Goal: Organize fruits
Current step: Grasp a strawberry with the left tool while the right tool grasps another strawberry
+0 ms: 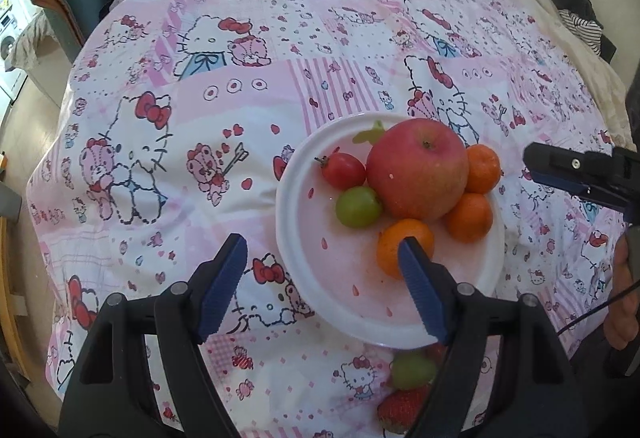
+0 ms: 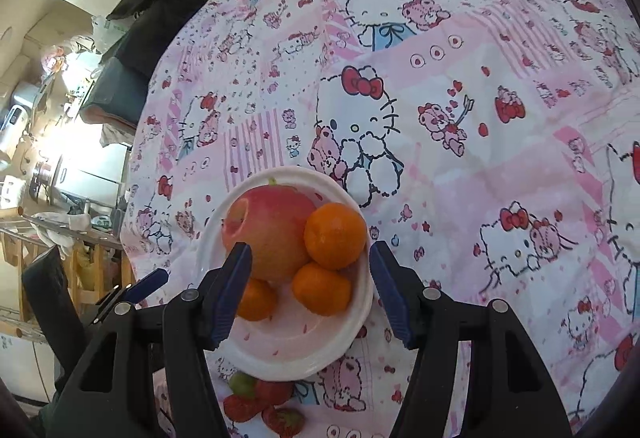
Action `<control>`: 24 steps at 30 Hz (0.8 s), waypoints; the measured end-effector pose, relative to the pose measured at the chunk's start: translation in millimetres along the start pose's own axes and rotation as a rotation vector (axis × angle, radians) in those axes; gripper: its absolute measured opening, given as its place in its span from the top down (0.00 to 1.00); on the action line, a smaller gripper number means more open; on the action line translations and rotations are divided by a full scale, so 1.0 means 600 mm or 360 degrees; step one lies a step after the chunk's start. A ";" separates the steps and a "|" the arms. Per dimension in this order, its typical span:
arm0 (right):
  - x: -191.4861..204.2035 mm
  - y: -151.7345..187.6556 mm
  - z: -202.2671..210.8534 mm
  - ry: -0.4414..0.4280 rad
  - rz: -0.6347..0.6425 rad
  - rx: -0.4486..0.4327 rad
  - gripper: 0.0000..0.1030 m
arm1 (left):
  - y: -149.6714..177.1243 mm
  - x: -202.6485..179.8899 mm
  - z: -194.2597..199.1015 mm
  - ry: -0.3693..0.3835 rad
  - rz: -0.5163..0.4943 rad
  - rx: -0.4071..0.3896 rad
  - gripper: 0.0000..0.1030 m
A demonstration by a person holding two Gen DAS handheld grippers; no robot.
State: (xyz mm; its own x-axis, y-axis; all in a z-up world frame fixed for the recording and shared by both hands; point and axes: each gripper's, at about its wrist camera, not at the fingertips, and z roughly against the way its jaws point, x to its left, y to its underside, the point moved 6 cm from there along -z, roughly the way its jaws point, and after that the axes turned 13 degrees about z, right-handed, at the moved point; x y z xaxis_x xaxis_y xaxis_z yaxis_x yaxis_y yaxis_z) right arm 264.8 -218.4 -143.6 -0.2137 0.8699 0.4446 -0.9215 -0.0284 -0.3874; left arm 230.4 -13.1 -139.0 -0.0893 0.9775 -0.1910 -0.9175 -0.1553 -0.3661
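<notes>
Left gripper [image 1: 322, 262]: spread wide, nothing held; plate [image 1: 292, 238] ahead. Right gripper [image 2: 310, 266]: spread wide, empty, tangerine [image 2: 322, 288] between fingers.

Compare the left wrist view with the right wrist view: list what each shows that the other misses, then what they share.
Only the left wrist view shows the cherry tomato and the green grape on the plate, both hidden behind the apple in the other view. Only the right wrist view shows several strawberries clearly on the cloth beside the plate, plus the cluttered room at left. Both show the white plate, the apple, three tangerines, and both tools open: left tool, right tool.
</notes>
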 end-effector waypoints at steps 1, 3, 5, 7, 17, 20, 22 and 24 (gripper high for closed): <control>0.002 0.002 0.006 0.0002 0.0005 -0.0007 0.38 | 0.001 0.002 0.006 0.0003 0.0003 -0.0012 0.27; 0.008 0.007 0.015 0.0001 0.0019 -0.0013 0.38 | 0.002 0.006 0.018 0.0005 0.0012 -0.0028 0.27; 0.017 0.013 0.026 0.0001 0.0042 -0.0021 0.38 | 0.006 0.009 0.031 0.0020 0.0020 -0.0037 0.27; 0.026 0.024 0.036 -0.0008 0.0056 -0.0025 0.38 | 0.012 0.013 0.041 0.0001 0.0012 -0.0034 0.27; 0.056 0.102 0.066 -0.0081 0.0055 0.0007 0.38 | 0.122 0.011 0.051 0.0084 -0.0050 0.0258 0.30; 0.058 0.123 0.071 -0.0102 0.0038 0.0015 0.38 | 0.153 -0.010 0.041 0.0095 -0.0159 0.0352 0.30; 0.055 0.135 0.071 -0.0120 0.0002 0.0025 0.37 | 0.174 -0.022 0.029 0.0099 -0.0214 0.0429 0.30; 0.048 0.142 0.069 -0.0119 -0.0032 0.0031 0.36 | 0.194 -0.032 0.013 0.0089 -0.0244 0.0494 0.35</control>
State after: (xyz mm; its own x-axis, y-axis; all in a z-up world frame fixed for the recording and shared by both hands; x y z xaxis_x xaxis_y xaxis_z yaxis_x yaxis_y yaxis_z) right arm 166.6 -216.1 -130.2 -0.2184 0.8310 0.5116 -0.9317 -0.0216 -0.3626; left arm 122.1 -49.0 -170.6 0.0721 0.9754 -0.2083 -0.9935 0.0517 -0.1015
